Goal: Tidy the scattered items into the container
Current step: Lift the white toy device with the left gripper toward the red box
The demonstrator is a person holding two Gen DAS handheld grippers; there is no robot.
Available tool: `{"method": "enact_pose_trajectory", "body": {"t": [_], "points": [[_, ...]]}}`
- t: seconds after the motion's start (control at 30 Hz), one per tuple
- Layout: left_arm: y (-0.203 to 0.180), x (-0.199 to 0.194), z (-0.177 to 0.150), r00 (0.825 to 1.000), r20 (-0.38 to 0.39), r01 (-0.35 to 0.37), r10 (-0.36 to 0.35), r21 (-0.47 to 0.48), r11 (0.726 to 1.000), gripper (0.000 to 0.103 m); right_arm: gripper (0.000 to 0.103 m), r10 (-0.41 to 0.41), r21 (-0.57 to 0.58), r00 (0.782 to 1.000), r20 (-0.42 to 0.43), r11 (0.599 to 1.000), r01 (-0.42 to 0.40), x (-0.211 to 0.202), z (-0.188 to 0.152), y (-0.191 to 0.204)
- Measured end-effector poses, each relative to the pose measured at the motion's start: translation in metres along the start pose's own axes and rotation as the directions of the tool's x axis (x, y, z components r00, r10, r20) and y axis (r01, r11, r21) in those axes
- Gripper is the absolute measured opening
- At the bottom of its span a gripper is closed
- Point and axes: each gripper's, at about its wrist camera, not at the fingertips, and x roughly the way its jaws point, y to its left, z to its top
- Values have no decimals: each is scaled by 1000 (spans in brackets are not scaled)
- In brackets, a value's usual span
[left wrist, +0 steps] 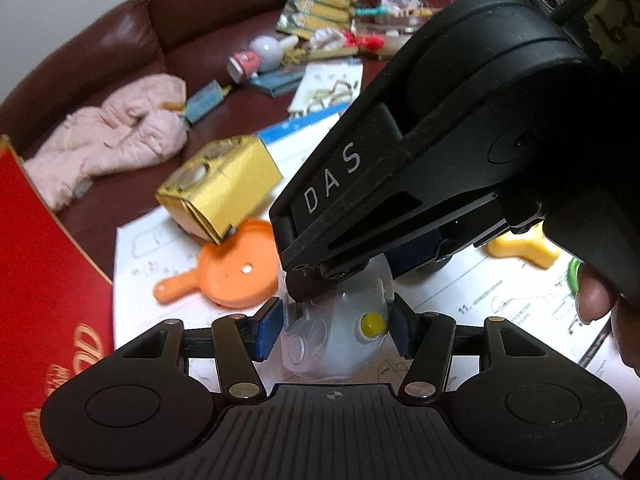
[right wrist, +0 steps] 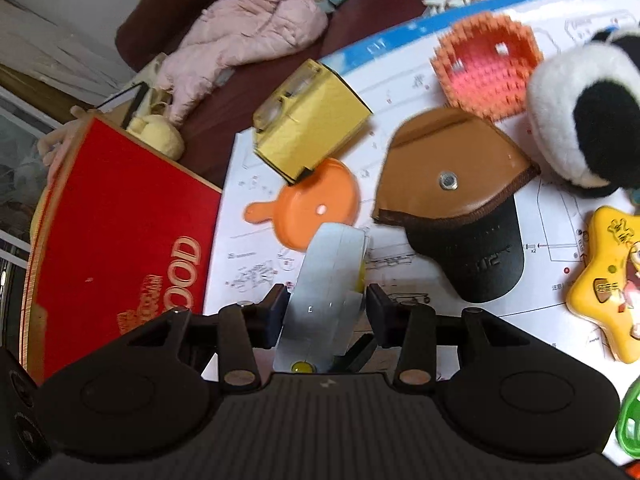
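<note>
Above the paper sheet (left wrist: pixel 500 296): both grippers held one translucent toy (left wrist: pixel 340 332).
Left gripper (left wrist: pixel 334 330): pinched its sides.
Right gripper (right wrist: pixel 326 306): gripped it, from two o'clock.
Red box (right wrist: pixel 120 220): nine o'clock.

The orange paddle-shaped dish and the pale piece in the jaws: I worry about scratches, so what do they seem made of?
The orange dish looks like smooth moulded plastic: even colour, soft sheen, rounded rim. The pale piece seems frosted, translucent plastic: milky, light shows through, with a yellow bead set in it. Neither is certain.
</note>
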Motion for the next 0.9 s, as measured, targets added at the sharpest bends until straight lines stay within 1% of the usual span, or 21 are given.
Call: {"method": "enact_pose_trajectory", "body": {"t": [0.07, 0.17, 0.3, 0.4, 0.47, 0.53, 0.6, 0.7, 0.8, 0.9], "points": [[-1, -16, 5, 1000, 16, -23, 23, 3, 1000, 57, 48, 13, -23, 1000, 22, 1000, -12, -13, -2, 11], [-1, -46, 13, 997, 37, -67, 68, -12, 998, 57, 48, 30, -94, 997, 65, 995, -24, -37, -6, 35], [4, -98, 20, 986, 87, -140, 143, -43, 989, 57, 48, 82, -192, 988, 130, 980, -56, -71, -15, 74], [10, -140, 23, 967, 142, -206, 213, -62, 977, 57, 48, 146, -261, 972, 185, 961, -95, -96, -23, 106], [16, -165, 22, 949, 172, -253, 263, -74, 965, 57, 48, 187, -318, 959, 212, 941, -113, -110, -28, 128], [25, -189, 17, 931, 190, -299, 311, -89, 950, 58, 48, 228, -379, 949, 219, 916, -132, -118, -33, 154], [37, -210, 10, 914, 193, -342, 357, -108, 933, 58, 49, 268, -428, 942, 203, 890, -161, -121, -38, 177], [60, -234, -7, 893, 173, -395, 415, -139, 908, 58, 49, 323, -492, 935, 147, 844, -215, -112, -45, 213], [82, -249, -29, 880, 123, -437, 458, -162, 885, 58, 49, 352, -530, 933, 70, 806, -264, -92, -55, 245], [102, -258, -48, 868, 72, -473, 491, -180, 863, 58, 49, 357, -562, 934, 5, 773, -293, -74, -65, 273]]}}
